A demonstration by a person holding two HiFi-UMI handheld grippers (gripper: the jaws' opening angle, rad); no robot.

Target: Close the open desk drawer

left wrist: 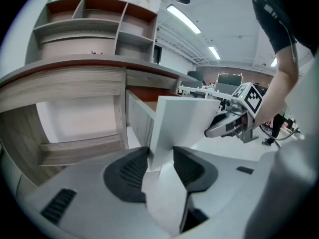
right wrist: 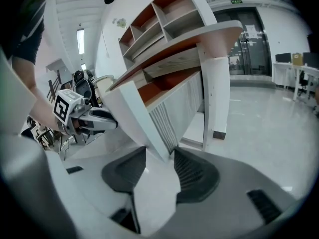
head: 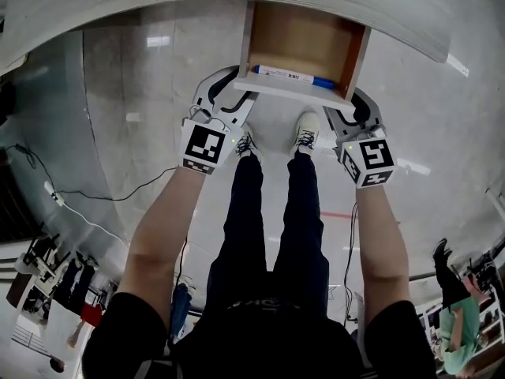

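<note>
Left claw (left wrist: 160, 159) — jaws wide, pads pinching the lower corner of the drawer front (left wrist: 182, 123) that stands between them. Right claw (right wrist: 159, 158) — same, clamped on the front's opposite corner. Drawer (head: 304, 38) stands pulled out of the desk (left wrist: 65, 91), just ahead of both claws. Only the head view shows the blue-and-white pen (head: 288, 75) inside. Only the gripper views show the shelves (left wrist: 84, 24) above.
</note>
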